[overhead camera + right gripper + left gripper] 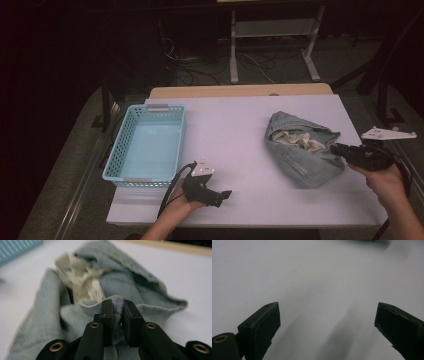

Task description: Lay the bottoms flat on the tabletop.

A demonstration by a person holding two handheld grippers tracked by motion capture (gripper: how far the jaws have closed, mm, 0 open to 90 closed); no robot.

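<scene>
Perforated pale-blue plastic basket [148,148], rectangular, at bench left. Left hand-held gripper [220,196] rests near the front edge, jaws spread over bare matte-white bench [235,130]. Crumpled faded denim garment [300,147], cream lining showing, lies right of centre; right hand-held gripper [117,312] pinches its hem. Dark room, cables on floor.

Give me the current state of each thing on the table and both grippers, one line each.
Denim garment: crumpled in a heap on the table, pale lining showing, hem pinched.
Right gripper: shut on a fold of the denim garment.
Left gripper: open, nothing between its jaws, low over bare table.
Blue basket: upright, empty, at the table's left edge.
</scene>
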